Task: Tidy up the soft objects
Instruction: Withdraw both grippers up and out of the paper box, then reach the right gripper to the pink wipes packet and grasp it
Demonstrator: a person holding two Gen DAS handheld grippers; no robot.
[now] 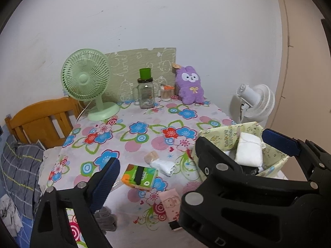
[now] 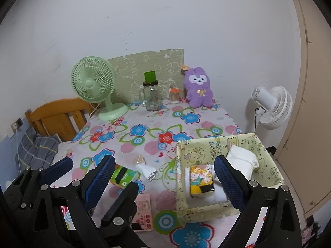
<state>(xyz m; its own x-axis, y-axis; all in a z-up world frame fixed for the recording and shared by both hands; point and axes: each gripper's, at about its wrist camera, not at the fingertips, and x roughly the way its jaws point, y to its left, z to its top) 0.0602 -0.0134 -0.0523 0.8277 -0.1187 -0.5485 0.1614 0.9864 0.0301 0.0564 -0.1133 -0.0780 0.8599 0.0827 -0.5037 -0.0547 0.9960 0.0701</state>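
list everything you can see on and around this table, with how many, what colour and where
Desk fan: 1, pale green, back left of table.
Jar: 1, clear, green cup on top, back centre.
Plush rabbit: 1, purple, back right.
Standing fan: 1, white, right of table.
Box: 1, pale yellow, front right.
Tissue pack: 1, yellow, inside box.
White bundle: 1, inside box.
Tissue pack: 1, green and orange, on tablecloth.
Rolled cloth: 1, white, beside it.
Pink pack: 1, front.
Left claw: open.
Right claw: open.

Green fan [image 1: 85, 80], glass jar [image 1: 146, 94], white fan [image 2: 273, 107]
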